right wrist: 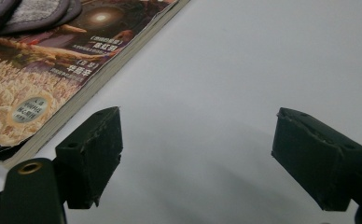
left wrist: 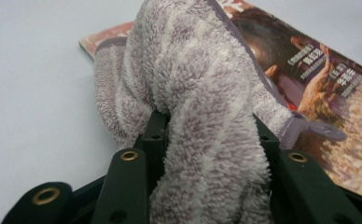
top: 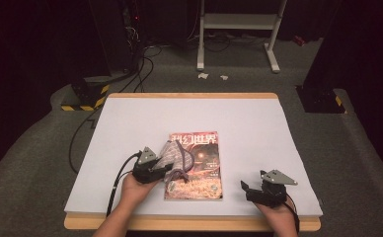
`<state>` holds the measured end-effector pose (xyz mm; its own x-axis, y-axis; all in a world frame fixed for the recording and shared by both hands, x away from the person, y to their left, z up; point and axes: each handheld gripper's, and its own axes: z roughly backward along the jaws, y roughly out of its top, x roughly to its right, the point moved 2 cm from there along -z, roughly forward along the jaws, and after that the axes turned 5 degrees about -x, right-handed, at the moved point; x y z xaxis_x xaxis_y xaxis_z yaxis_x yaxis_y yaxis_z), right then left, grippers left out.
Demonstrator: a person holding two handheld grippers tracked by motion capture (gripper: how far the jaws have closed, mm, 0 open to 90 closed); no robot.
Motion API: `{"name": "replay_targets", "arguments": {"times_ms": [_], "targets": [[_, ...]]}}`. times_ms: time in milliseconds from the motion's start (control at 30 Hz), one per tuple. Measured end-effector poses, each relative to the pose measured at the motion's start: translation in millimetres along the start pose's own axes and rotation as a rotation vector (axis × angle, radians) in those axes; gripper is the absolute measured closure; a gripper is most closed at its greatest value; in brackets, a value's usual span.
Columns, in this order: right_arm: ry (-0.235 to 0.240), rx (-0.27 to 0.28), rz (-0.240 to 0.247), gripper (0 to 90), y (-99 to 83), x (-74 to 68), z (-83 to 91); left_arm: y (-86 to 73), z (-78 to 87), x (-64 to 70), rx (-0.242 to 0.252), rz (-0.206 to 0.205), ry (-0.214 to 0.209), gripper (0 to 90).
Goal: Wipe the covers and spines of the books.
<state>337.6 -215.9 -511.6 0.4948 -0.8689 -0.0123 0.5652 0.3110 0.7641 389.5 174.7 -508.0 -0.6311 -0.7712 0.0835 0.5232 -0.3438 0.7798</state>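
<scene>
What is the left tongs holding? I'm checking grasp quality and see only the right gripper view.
Observer: The left tongs is shut on a grey fluffy cloth.
Operator: Is the cloth off the magazine?
Observer: Not fully; in the high view part of it rests on the magazine.
Operator: Where is my right tongs relative to that?
Observer: The right tongs is open over the white table, to the right of the magazine, touching nothing.
</scene>
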Motion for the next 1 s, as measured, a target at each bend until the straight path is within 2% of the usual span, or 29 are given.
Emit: {"name": "replay_targets", "arguments": {"times_ms": [67,167,233,300,400,500,567,667,800,1000], "targets": [[0.001,0.007,-0.001,16.4,0.1,0.4,0.7,7.0,1.4,-2.6,0.024,0.01,-0.002,60.4],[0.003,0.008,-0.007,16.4,0.6,0.5,0.0,15.4,-1.6,-8.8,0.026,0.007,0.02,60.4],[0.005,0.006,-0.003,16.4,0.8,0.5,-1.0,21.9,-8.5,-18.0,0.003,0.015,0.035,60.4],[0.006,0.005,-0.004,16.5,0.7,0.6,-1.4,25.6,-14.5,-25.0,-0.007,0.035,0.033,60.4],[0.008,0.008,-0.009,16.6,0.2,1.6,-0.5,28.9,-27.6,-30.6,-0.037,0.024,0.061,60.2],[0.009,0.01,-0.017,16.8,-0.1,3.8,0.4,31.8,-38.7,-31.3,-0.053,0.033,0.041,60.0],[0.012,0.012,-0.02,16.9,-0.1,4.3,0.7,37.2,-43.9,-27.8,-0.06,0.026,0.04,60.0],[0.014,0.014,-0.014,16.9,0.5,3.9,0.8,47.0,-54.4,-18.0,-0.082,-0.009,0.045,60.0],[0.024,0.012,-0.002,17.2,1.1,1.3,0.9,59.3,-73.0,0.7,-0.084,-0.04,0.016,60.0],[0.035,0.014,-0.004,17.4,1.1,1.0,0.2,74.5,-97.0,33.8,-0.081,-0.056,-0.035,60.0]]}}
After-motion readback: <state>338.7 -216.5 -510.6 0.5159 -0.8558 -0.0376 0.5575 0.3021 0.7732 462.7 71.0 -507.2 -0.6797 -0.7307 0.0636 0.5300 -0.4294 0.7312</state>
